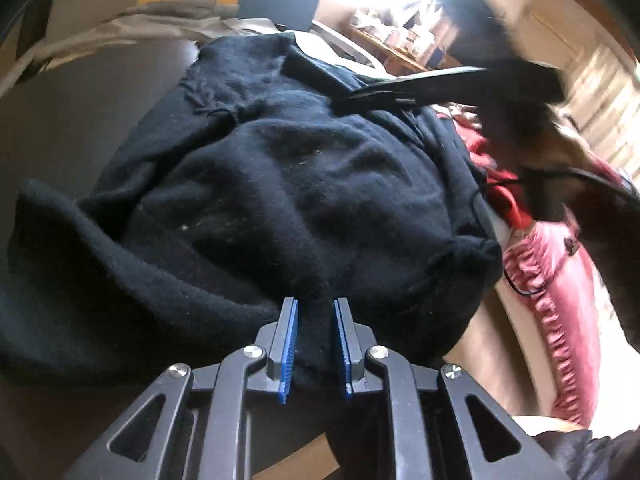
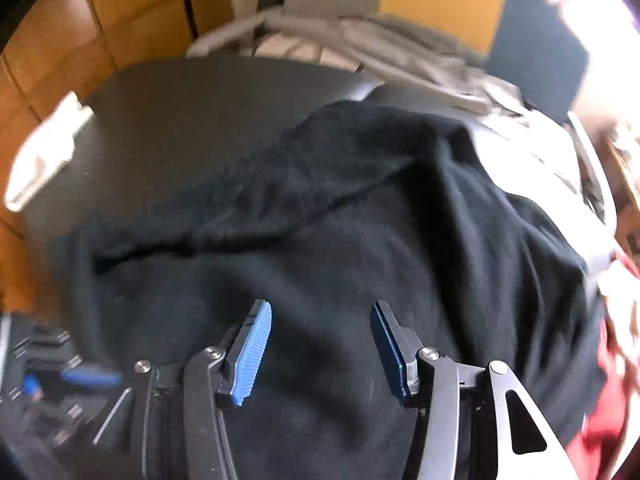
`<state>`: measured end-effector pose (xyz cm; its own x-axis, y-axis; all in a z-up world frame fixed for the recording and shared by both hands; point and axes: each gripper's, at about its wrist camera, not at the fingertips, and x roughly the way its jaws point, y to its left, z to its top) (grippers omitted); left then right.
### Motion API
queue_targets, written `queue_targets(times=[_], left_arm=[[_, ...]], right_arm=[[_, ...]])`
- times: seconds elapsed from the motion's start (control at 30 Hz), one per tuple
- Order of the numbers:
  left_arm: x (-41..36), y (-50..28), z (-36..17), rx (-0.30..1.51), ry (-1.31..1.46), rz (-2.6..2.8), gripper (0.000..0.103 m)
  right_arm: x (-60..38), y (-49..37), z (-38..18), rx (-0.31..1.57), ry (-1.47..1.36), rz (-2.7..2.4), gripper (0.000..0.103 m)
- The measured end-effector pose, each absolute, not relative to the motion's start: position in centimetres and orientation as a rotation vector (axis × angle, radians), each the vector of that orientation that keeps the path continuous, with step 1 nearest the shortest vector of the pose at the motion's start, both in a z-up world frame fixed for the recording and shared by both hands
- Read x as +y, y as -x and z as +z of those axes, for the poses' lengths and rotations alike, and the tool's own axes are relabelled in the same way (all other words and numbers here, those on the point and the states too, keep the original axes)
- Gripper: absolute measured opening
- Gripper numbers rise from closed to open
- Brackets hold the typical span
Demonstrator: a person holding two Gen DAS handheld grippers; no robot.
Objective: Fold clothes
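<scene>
- Your soft black fleece garment (image 1: pixel 280 184) lies in a bumpy heap on the dark round worktop (image 2: pixel 192 120). It is not neat yet.
- One flap is laid over the rest, from about 9 o'clock up to 1 o'clock in the right wrist view. So I think one fold is made, but the job looks only partly done. The lumps need smoothing and more folds are left.
- Your left gripper (image 1: pixel 316 344) points down at the near edge of the black garment. Its jaws are nearly closed, with a thick bit of the black cloth between the blue pads (image 1: pixel 289 344). It looks like it is pinching that edge.
- Your right gripper (image 2: pixel 322 354) also points steeply down over the middle of the garment. Its jaws stand about half open and hold nothing; the cloth is just below them.
- In the left wrist view, your right gripper shows as a dark blur at about 2 o'clock.
- A pale grey cloth pile (image 2: pixel 400 40) sits at 12 o'clock, past the worktop.
- Red and pink frilly cloth (image 1: pixel 560 280) lies at 3 o'clock.
</scene>
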<state>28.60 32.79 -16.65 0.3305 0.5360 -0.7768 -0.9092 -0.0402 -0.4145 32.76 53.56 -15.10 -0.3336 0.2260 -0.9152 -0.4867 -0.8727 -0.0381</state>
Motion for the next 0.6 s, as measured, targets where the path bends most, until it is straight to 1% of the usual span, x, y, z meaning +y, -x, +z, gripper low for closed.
queue_targets(times=[0.03,0.07,0.1,0.17,0.23,0.3,0.37,0.47,0.53,0.6], left_arm=[[32.8,-28.2,-16.7,0.437,1.072,1.241,0.017],[33.0,-27.7,-16.9,0.433,1.07,1.259,0.014],[33.2,-27.2,-17.0,0.427,1.077,1.263,0.013],[33.9,-26.2,-17.1,0.414,1.092,1.273,0.01],[35.1,-24.4,-16.9,0.426,1.077,1.33,0.01],[36.3,-22.7,-16.9,0.441,1.057,1.391,0.01],[38.1,-20.6,-17.0,0.453,1.04,1.45,0.01],[41.5,-16.7,-17.0,0.429,1.067,1.515,0.01],[43.3,-14.6,-16.4,0.419,1.09,1.576,0.01],[43.3,-12.9,-14.9,0.349,1.077,1.614,0.011]], right_arm=[[54.9,-31.4,-15.9,0.337,1.498,2.221,0.053],[56.3,-30.2,-16.7,0.348,1.526,2.203,0.053],[57.6,-29.1,-17.5,0.355,1.547,2.176,0.053],[60.4,-27.7,-18.3,0.391,1.535,2.143,0.061],[63.2,-27.3,-18.3,0.448,1.48,2.086,0.067],[66.8,-27.9,-18.5,0.584,1.395,2.002,0.072],[69.1,-29.0,-18.3,0.679,1.322,1.961,0.072],[71.0,-30.3,-17.9,0.736,1.287,1.914,0.072],[70.7,-31.9,-16.7,0.792,1.28,1.951,0.065],[69.4,-33.6,-15.3,0.76,1.3,2.013,0.065]])
